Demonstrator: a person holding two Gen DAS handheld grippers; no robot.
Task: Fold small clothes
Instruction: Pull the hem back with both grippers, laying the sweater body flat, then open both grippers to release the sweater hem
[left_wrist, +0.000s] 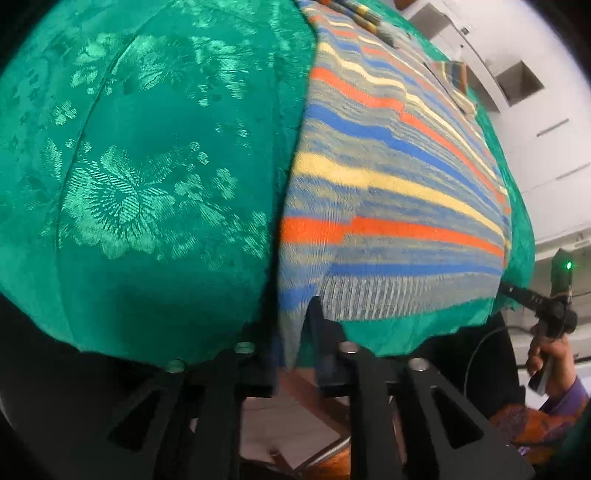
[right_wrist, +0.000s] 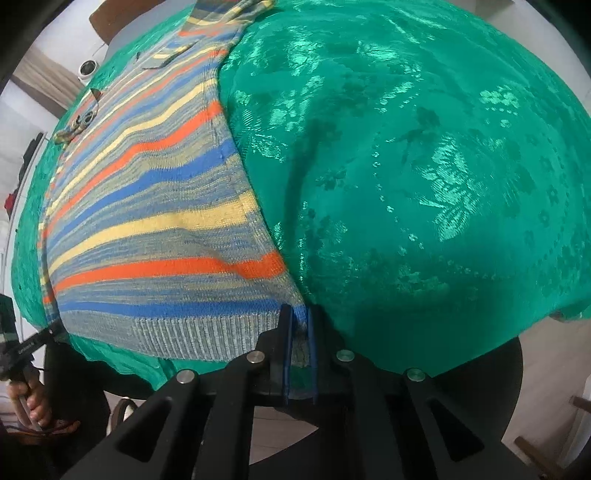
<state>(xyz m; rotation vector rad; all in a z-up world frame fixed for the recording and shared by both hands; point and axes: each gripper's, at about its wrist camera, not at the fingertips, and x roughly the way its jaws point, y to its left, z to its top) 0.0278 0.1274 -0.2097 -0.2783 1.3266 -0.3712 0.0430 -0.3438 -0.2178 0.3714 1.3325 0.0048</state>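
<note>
Flat on a green cloth (left_wrist: 147, 147) lies the striped sweater (left_wrist: 388, 177), each near hem corner between slightly parted jaws of the left gripper (left_wrist: 295, 343) and right gripper (right_wrist: 299, 347). White cabinets (left_wrist: 535, 110) stand beyond; nothing blocks the sweater.

Sweater (left_wrist: 388, 177) far collar blurred, left hand-held gripper (left_wrist: 291, 332) left finger perhaps hidden beneath tablecloth (left_wrist: 147, 147)

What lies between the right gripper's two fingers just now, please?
The ribbed hem corner of the striped sweater sits in the right gripper, whose jaws stand slightly apart. The right wrist view shows it; green cloth lies beside it.
</note>
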